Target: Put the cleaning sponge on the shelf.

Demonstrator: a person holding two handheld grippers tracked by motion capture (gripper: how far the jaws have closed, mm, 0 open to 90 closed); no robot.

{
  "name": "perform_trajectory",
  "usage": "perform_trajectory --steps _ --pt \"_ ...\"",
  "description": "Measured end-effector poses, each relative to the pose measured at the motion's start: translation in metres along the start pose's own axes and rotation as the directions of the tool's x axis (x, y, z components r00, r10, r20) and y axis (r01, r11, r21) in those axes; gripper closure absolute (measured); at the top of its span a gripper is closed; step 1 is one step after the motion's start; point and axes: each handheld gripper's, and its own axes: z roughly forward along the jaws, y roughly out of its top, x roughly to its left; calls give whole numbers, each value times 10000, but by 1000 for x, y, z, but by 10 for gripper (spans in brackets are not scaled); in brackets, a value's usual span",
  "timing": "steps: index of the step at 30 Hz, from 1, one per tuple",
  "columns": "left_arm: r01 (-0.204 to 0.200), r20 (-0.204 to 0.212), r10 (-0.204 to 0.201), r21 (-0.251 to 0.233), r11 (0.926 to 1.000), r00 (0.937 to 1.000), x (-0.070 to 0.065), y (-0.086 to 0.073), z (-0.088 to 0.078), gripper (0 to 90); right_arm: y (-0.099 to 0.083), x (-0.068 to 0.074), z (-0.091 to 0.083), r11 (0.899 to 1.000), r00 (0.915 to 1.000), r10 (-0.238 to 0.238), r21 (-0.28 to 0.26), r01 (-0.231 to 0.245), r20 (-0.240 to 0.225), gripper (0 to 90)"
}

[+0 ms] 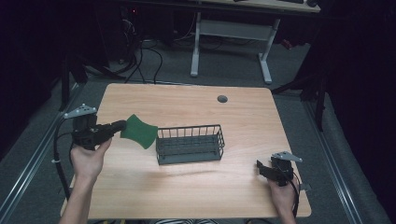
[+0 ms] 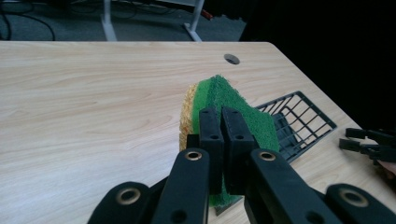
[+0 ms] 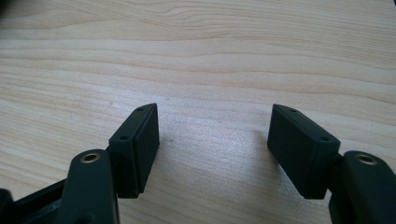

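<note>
High view: left tool is seen at 9 o'clock on the counter, held above the surface, jaws clamped on a green sponge. Sponge is held just off the 9 o'clock end of the wire basket, apart from it. Basket is set near counter centre. Right tool is parked at 4 o'clock, jaws spread, nothing between them.

Left gripper view: jaws are pressed nearly together on the sponge; green scrub face is turned up, yellow foam seen at its 9 o'clock edge. Basket is seen at 3 o'clock behind the sponge, the other tool beyond it at the frame edge.

Right gripper view: right tool is held open w/ bare counter between the pads; no obj gripped.
</note>
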Motion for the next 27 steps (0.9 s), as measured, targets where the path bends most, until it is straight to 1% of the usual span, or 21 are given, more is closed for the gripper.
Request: perform_trajectory --steps 2,5,6,9,14,15,19,20,21,24,27 --pt "-18 58 18 4 10000 10000 -2 2 2 888 0 0 0 10000 10000 -2 7 2 -1 341" --pt "-165 151 164 117 9998 9998 -6 7 9 888 0 0 0 10000 10000 -15 6 15 -7 341" --pt "-270 207 266 187 9995 9994 -9 11 14 888 0 0 0 10000 10000 -17 10 17 -10 341" --pt "-366 339 357 258 9990 9988 -14 16 22 887 0 0 0 10000 10000 -17 11 17 -11 340" --pt "-685 532 662 428 9967 9964 -23 24 37 887 0 0 0 10000 10000 -16 12 16 -14 339" --pt "-685 532 662 428 9967 9964 -23 24 37 888 0 0 0 10000 10000 -16 12 16 -14 339" --pt "-947 645 909 589 9938 9938 -30 30 51 888 0 0 0 10000 10000 -17 11 17 -17 339" --pt "-1085 648 1043 648 9920 9924 -33 31 55 887 0 0 0 10000 10000 -17 12 17 -18 339" --pt "-1136 696 1088 687 9912 9916 -34 32 59 887 0 0 0 10000 10000 -18 13 18 -20 339" --pt "-1403 718 1342 880 9862 9884 -39 34 71 887 0 0 0 10000 10000 -20 14 20 -25 337" --pt "-1558 832 1476 1020 9825 9855 -43 33 81 888 0 0 0 10000 10000 -22 20 22 -24 338"
